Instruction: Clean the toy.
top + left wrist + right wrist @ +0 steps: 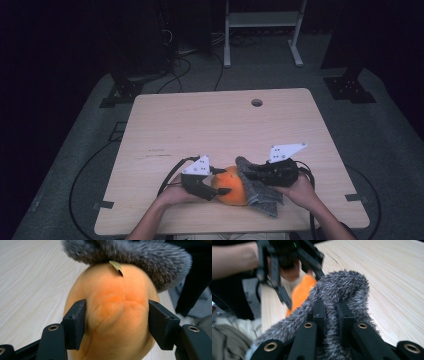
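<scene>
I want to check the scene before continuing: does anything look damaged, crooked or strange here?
Nothing looks damaged. The orange plush toy is dented where the left tool squeezes it. The grey fuzzy cloth, bunched in the right tool, drapes over the toy. A small tag sticks out of the toy.

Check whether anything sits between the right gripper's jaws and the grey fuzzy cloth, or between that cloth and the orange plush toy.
Nothing visible does. The right gripper is pinched directly on the grey fuzzy cloth, which drapes straight onto the orange plush toy clamped in the left gripper.
</scene>
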Tool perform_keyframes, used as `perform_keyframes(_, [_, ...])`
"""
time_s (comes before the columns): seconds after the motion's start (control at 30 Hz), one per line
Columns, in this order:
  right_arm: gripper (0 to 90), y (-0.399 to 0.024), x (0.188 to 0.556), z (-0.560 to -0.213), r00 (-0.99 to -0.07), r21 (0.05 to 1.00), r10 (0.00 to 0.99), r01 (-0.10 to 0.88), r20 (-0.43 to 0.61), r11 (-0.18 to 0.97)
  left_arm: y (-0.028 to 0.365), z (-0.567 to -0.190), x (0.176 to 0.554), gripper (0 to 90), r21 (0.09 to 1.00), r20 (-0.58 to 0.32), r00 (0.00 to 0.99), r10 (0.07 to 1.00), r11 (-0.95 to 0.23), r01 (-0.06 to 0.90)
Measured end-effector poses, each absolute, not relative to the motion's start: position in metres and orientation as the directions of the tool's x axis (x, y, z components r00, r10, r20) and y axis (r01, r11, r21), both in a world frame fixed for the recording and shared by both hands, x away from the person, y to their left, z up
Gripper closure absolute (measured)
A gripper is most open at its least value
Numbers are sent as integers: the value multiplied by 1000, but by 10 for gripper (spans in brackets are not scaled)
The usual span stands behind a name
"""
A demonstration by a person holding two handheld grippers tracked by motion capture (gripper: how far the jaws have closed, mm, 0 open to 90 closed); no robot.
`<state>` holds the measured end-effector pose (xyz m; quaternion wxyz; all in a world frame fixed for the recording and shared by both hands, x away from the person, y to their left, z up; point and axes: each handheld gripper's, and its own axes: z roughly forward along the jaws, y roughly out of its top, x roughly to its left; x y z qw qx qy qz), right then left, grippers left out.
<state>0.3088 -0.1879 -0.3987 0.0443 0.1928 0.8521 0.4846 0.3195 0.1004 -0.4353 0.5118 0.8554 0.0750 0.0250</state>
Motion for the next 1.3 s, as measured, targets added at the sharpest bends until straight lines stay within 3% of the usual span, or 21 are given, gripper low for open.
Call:
perform_keyframes(0.2, [796, -211, 306, -405, -895, 831, 430, 325, 117, 451, 95, -433, 320, 369, 890, -35, 987, 159, -445, 103])
perform_keyframes(0.47, [795, -190, 297, -387, -930, 878, 361, 226, 65, 423, 76, -426, 316, 408, 888, 11, 982, 187, -454, 77])
perform_keyframes(0.73, [795, -213, 306, -401, -892, 864, 433, 312, 125, 394, 75, -423, 320, 445, 906, -14, 975, 220, -411, 105])
perform_keyframes(0.97, [795, -201, 297, -371, -920, 926, 385, 208, 76, 315, 71, -400, 314, 476, 900, 53, 972, 229, -434, 53])
perform_keyframes(1.13, [796, -186, 304, -376, -923, 915, 378, 205, 64, 346, 78, -398, 314, 487, 885, 61, 973, 224, -462, 51])
perform_keyframes(1.23, [797, -185, 312, -395, -912, 896, 398, 255, 98, 363, 81, -408, 319, 479, 886, 30, 973, 230, -456, 81])
perform_keyframes(1.3, [798, -189, 315, -406, -904, 895, 405, 289, 139, 338, 83, -412, 320, 378, 898, 35, 974, 224, -434, 67])
